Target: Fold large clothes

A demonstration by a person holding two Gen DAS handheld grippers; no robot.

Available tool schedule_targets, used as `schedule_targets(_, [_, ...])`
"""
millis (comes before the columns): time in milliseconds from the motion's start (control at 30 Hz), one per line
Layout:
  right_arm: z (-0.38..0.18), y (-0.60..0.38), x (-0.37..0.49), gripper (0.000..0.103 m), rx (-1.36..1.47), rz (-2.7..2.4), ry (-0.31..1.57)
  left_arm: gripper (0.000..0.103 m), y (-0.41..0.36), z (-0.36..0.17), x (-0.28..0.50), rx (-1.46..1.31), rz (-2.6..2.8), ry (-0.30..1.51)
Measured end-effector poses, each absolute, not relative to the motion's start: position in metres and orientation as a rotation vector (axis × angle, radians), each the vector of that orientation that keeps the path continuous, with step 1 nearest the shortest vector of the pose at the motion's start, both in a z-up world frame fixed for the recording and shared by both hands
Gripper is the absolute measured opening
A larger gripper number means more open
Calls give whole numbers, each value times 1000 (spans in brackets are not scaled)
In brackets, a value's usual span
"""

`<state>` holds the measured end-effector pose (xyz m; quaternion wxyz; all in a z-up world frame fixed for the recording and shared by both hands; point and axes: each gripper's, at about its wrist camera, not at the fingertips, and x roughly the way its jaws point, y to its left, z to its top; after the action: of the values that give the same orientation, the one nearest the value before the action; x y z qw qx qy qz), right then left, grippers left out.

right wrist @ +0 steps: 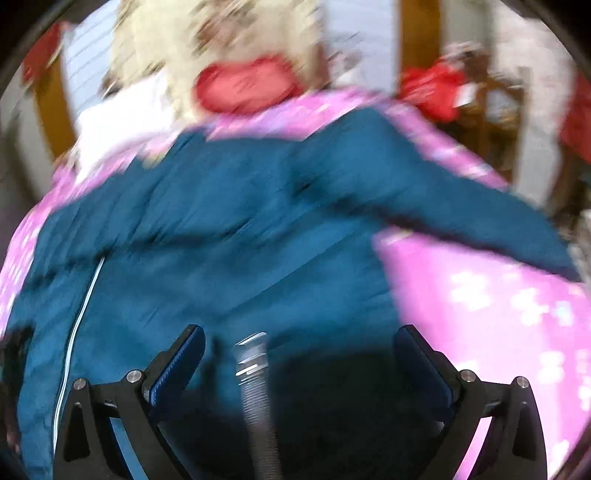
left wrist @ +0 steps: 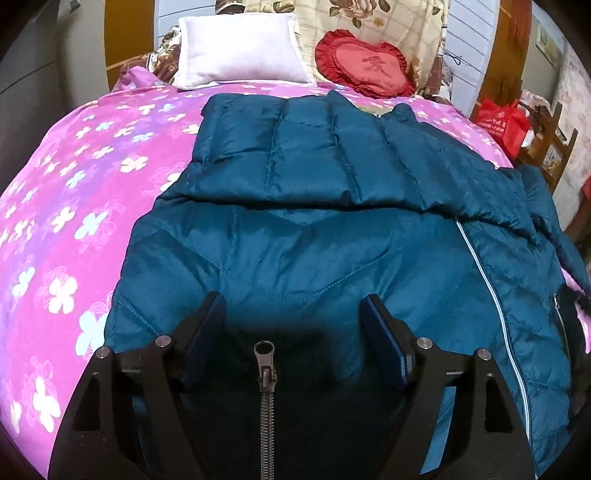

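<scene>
The teal quilted jacket [left wrist: 295, 236] covers the middle of the bed. Left of the jacket, the pink flowered bedspread [left wrist: 74, 192] lies bare and passable. Beyond the jacket, a white pillow [left wrist: 240, 48] and a red heart cushion [left wrist: 365, 62] block the bedhead. Right of the jacket, a red bag [left wrist: 502, 122] and a wooden chair [left wrist: 554, 147] crowd the bedside.

This is a bedroom in a home. A bed [left wrist: 74, 192] fills the scene, covered by a pink quilt printed with white and pale blue flowers. At its far end lie a white pillow [left wrist: 240, 48], a red heart-shaped frilled cushion [left wrist: 365, 62] and a cream floral pillow [left wrist: 373, 22] against the headboard. To the far right a wooden chair [left wrist: 550, 144] carries a red bag [left wrist: 502, 122] beside a patterned wall.
</scene>
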<state>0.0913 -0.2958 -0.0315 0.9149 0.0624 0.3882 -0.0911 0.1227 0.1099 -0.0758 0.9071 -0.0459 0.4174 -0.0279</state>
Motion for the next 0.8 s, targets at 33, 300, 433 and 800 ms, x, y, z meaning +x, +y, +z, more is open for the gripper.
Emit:
schedule_targets(33, [-21,-318,87,102,165,-240,757,78,109,-76,123,-92,-57,865])
schedule_targets(300, [-4,-528,83,102,342,-643,741,78,113,-77,121,-145,-59,861])
schedule_targets(433, [-16,-621,69,102,491,-742,755,78,117,-76,122,-182,-66,852])
schedule_targets(800, [-57,-643,99,103,461,-666,858,78,119,-75,121,-204,-69,845])
